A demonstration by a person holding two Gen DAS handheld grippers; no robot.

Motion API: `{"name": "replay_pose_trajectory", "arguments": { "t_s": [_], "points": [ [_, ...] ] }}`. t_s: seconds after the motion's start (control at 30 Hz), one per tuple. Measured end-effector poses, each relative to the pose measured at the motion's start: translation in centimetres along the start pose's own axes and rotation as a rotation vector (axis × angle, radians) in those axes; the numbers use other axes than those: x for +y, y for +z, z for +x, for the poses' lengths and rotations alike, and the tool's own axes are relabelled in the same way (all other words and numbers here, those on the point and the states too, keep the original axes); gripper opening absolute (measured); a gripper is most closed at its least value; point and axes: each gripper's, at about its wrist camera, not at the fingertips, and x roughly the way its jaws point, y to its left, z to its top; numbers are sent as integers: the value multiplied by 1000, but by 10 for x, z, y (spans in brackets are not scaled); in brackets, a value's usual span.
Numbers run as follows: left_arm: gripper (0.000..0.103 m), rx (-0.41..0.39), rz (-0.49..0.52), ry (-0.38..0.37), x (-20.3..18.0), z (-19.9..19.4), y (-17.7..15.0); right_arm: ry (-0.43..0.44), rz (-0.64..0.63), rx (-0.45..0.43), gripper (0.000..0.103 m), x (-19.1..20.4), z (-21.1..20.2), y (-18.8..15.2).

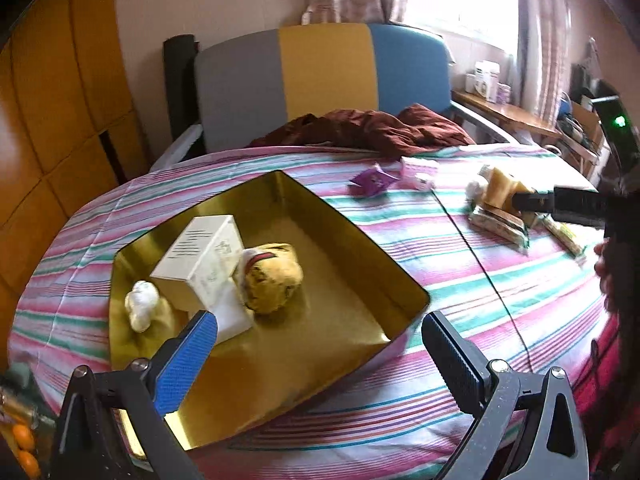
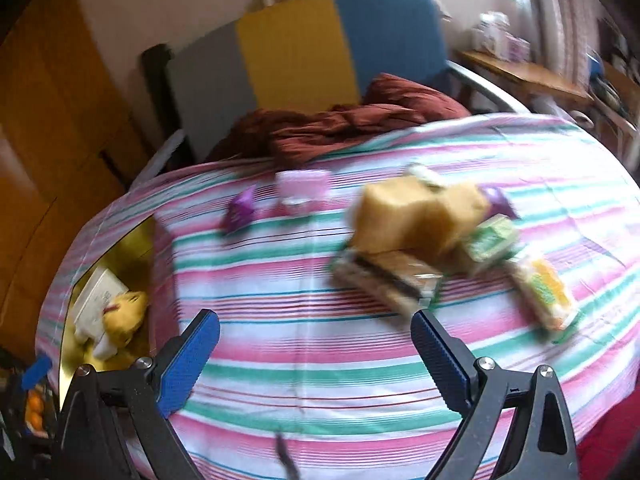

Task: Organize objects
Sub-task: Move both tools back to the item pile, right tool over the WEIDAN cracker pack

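Jaws of the left gripper (image 1: 320, 344) are standing wide open and empty above the gold tin (image 1: 352, 240), which is sitting on the striped bedsheet (image 1: 460, 280) and holding a white box (image 1: 200, 260), a yellow plush toy (image 1: 272, 278) and a small white figure (image 1: 141, 308). Jaws of the right gripper (image 2: 316, 344) are also gaping open, empty, over the sheet, near a blurred pile of snack packets (image 2: 400, 284) and a tan packet (image 2: 416, 220). A purple sachet (image 2: 240, 214) and a pink box (image 2: 304, 190) are lying farther back.

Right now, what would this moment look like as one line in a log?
left tongs: open over gold tin | right tongs: open, near snack pile | tin holds white box, yellow plush
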Motion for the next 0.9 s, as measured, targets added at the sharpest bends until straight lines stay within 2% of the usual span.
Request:
{"name": "replay_pose_trajectory", "arguments": {
  "t_s": [0.33,0.53,0.73,0.83,0.9],
  "points": [
    [103,34,59,-75,-24,9,-4,-138,179,-56,98,-94,-30,21],
    [103,48,71,-107,-33,14,-4,-157,362,-66,98,-155,-41,28],
    [103,61,85,-135,-42,17,-1,-196,432,42,98,-189,-19,29],
    [103,70,89,-155,-49,20,3,-236,428,157,98,-197,5,30],
    [103,73,99,-173,-56,21,6,-234,428,206,98,-200,20,30]
  ]
}}
